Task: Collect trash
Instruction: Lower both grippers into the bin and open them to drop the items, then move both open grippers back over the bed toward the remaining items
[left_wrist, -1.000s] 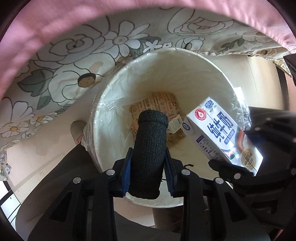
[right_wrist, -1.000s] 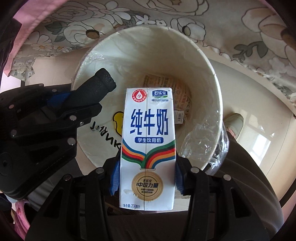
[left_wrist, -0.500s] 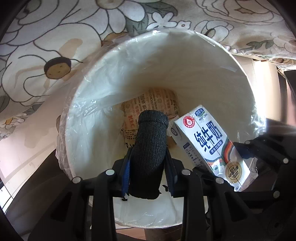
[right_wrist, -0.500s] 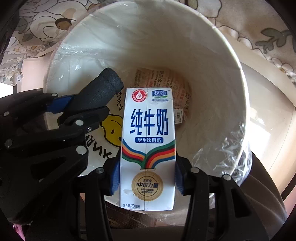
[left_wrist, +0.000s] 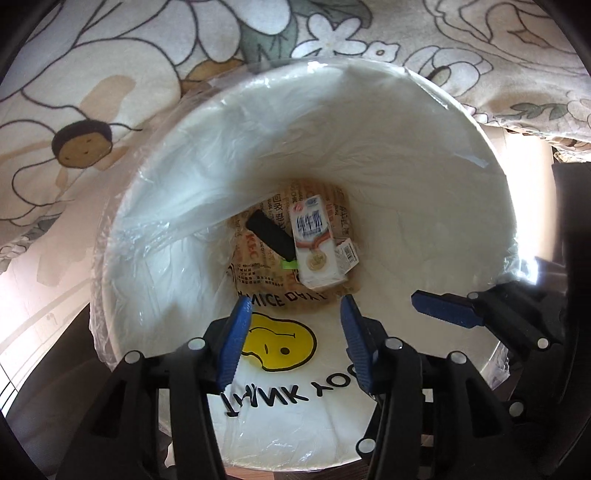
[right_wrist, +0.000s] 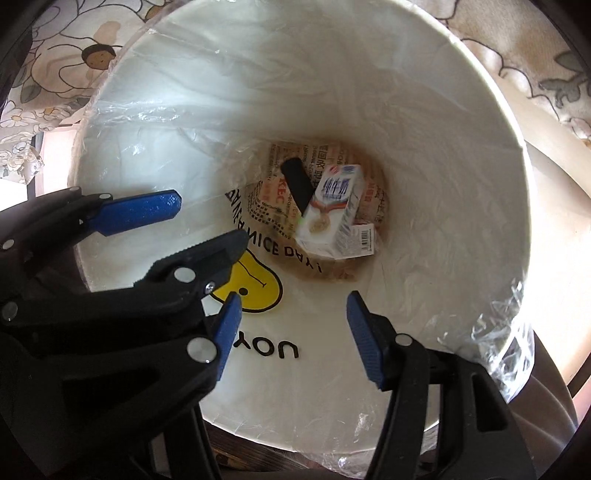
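The black knitted roll (left_wrist: 270, 234) and white milk carton (left_wrist: 314, 246), clamped before, were dropped to the bottom of the white lined bin (left_wrist: 369, 147); the left gripper (left_wrist: 295, 341) and right gripper (right_wrist: 291, 334) were opening, empty.

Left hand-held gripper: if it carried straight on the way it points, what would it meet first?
The left hand-held gripper, jaws opening and empty, aims into the lined bin. Nothing blocks it; probably it first meets the printed paper bag beside the milk carton, though depth is unclear.

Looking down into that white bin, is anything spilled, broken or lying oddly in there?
Nothing stands out. The milk carton and a dark cloth roll lie at the bottom of the lined bin on a printed paper bag, with no spill visible. Both tools, left and right, hang empty above, jaws opening.
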